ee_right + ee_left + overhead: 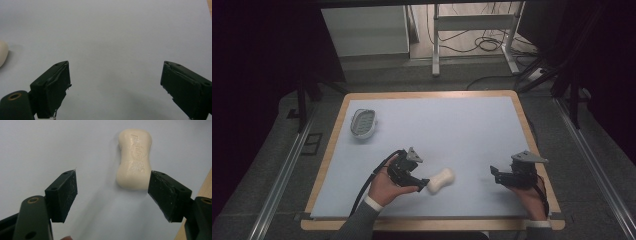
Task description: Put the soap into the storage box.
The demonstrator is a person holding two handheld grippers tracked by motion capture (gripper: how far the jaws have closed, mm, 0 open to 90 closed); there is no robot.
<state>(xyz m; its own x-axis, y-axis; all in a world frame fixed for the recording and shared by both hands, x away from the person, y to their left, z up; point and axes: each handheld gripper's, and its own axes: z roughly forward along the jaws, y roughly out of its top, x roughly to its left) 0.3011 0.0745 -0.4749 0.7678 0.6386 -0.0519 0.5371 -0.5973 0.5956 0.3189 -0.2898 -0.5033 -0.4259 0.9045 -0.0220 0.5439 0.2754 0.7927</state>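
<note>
Reaching left gripper point(424, 185) beside soap point(441, 180)

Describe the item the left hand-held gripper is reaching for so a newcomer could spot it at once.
On the pale blue table mat, look near the front edge, just right of the left hand-held gripper. There lies a cream, waisted bar of soap with embossed lettering, unlike the grey oval slotted soap dish at the far left corner.
</note>
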